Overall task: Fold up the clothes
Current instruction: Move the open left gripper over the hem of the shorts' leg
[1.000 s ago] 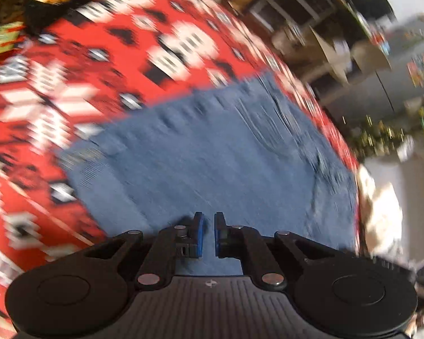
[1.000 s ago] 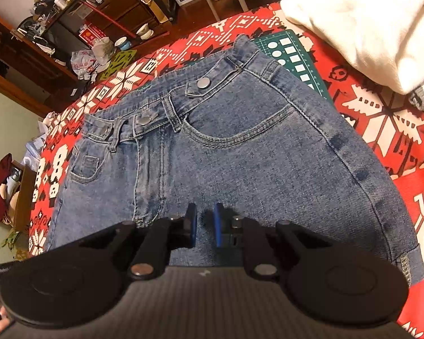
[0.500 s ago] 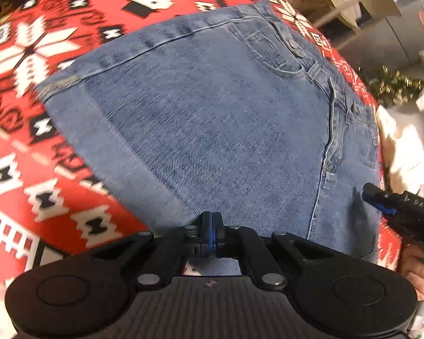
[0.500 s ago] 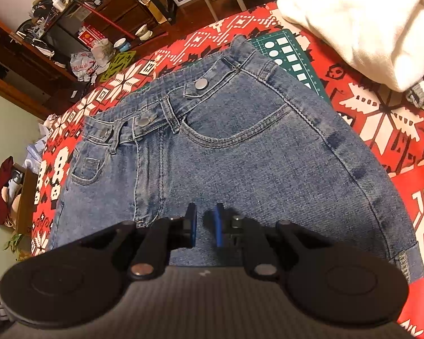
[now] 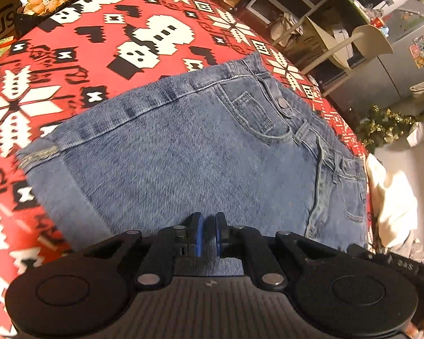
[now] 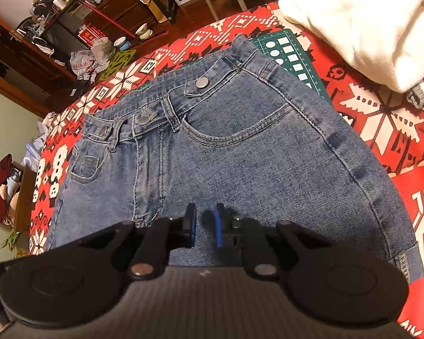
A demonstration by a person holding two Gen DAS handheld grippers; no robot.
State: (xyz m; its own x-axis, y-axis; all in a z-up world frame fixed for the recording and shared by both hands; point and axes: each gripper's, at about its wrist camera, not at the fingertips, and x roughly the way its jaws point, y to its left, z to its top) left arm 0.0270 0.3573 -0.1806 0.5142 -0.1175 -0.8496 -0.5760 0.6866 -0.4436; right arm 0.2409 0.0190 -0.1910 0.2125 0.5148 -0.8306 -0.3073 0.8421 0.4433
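A pair of blue jeans (image 5: 198,155) lies flat on the red patterned cloth (image 5: 127,42), waistband at the far side and legs folded under. My left gripper (image 5: 207,234) hovers low over the near edge, pads a narrow gap apart and holding nothing. In the right wrist view the jeans (image 6: 240,169) show their buttons and front pocket. My right gripper (image 6: 204,228) sits over the near edge by the fly seam, also slightly open and empty. Part of the right tool (image 5: 395,262) shows at the left view's lower right.
A white garment (image 6: 361,28) is heaped at the far right, with a grey knit piece (image 6: 421,96) beside it. A green cutting mat (image 6: 291,56) pokes out under the waistband. A dark basket of eggs (image 5: 42,0) sits at the far left. Shelves and chairs stand beyond the table.
The left gripper's pads were pressed together half a second ago and now stand slightly apart; it also pulled back a little. The right gripper has barely moved.
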